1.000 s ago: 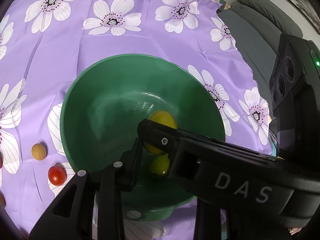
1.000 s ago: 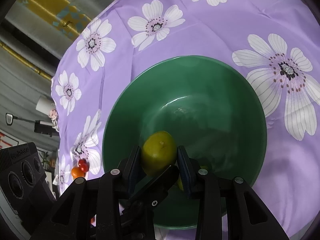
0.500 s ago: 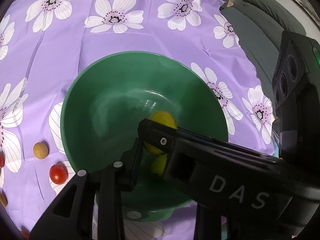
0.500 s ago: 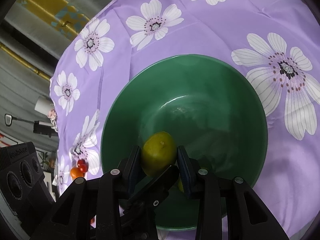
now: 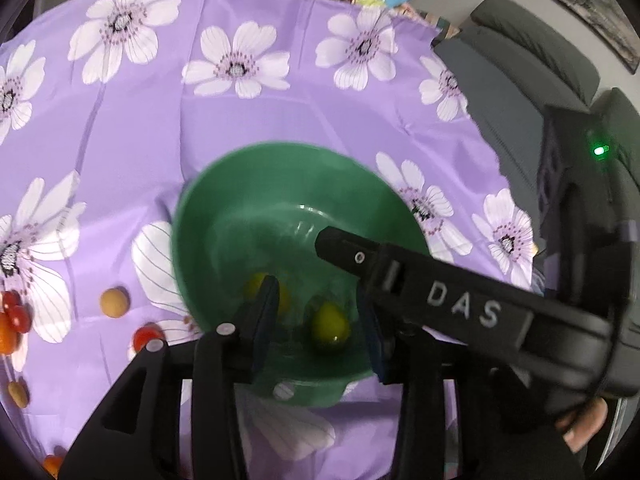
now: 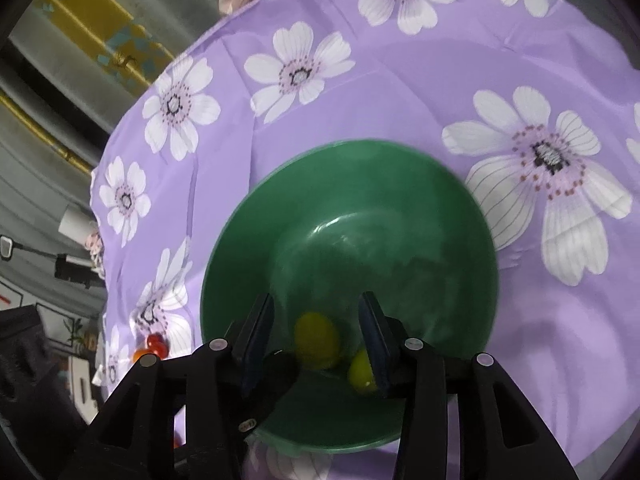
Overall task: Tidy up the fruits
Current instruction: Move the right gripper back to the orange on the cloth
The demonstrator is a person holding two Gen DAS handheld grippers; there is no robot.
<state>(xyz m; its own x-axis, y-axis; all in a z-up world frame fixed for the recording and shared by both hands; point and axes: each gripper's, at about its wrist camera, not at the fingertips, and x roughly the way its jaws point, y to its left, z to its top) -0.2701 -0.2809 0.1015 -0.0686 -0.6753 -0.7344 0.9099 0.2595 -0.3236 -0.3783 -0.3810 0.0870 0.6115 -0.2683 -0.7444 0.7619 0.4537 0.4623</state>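
A green bowl sits on a purple flowered cloth. Two yellow-green fruits lie in its bottom: one between my fingers, the other partly hidden by a finger. My left gripper is open above the bowl's near side. My right gripper is open above the bowl and holds nothing; its body crosses the left wrist view.
Left of the bowl lie a tan round fruit, a red tomato and several red and orange small fruits. A grey sofa stands beyond the table's right edge.
My right gripper opened and let the yellow-green fruit fall into the bowl. Both grippers rose and pulled back from the bowl; the left gripper now stands open.
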